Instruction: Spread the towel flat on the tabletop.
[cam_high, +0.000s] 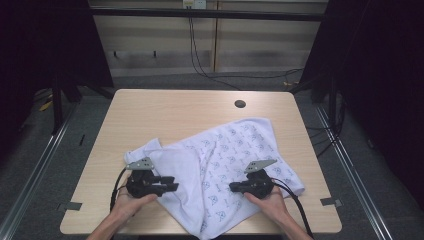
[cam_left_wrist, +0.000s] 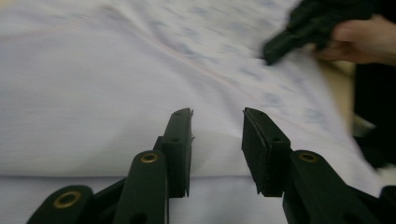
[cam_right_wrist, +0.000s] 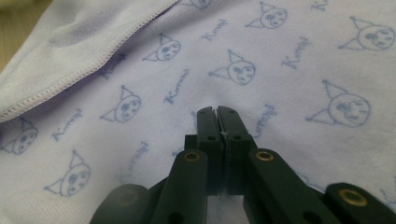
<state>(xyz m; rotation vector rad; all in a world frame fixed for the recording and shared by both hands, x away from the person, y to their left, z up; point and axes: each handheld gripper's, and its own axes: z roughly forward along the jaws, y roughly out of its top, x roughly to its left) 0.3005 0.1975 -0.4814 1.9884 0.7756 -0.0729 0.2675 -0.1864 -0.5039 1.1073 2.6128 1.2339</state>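
Observation:
A white cloth (cam_high: 220, 150) printed with small blue cat faces lies crumpled on the near half of the wooden table (cam_high: 165, 107). My left gripper (cam_high: 172, 184) rests at the cloth's left part, pointing right. In the left gripper view the cloth (cam_left_wrist: 93, 70) lies under my left gripper (cam_left_wrist: 217, 114), whose jaws stand apart with nothing pressed between the pads. My right gripper (cam_high: 232, 187) lies on the cloth's near right part, pointing left. Its jaws (cam_right_wrist: 217, 111) are closed together over the printed cloth (cam_right_wrist: 289, 46); I cannot tell whether a fold is pinched.
A round cable hole (cam_high: 240, 104) sits near the table's far edge. Bare tabletop lies beyond the cloth. The other hand (cam_left_wrist: 359, 39) and its gripper (cam_left_wrist: 299, 32) show at the top right of the left gripper view. Cables trail on the floor behind the table.

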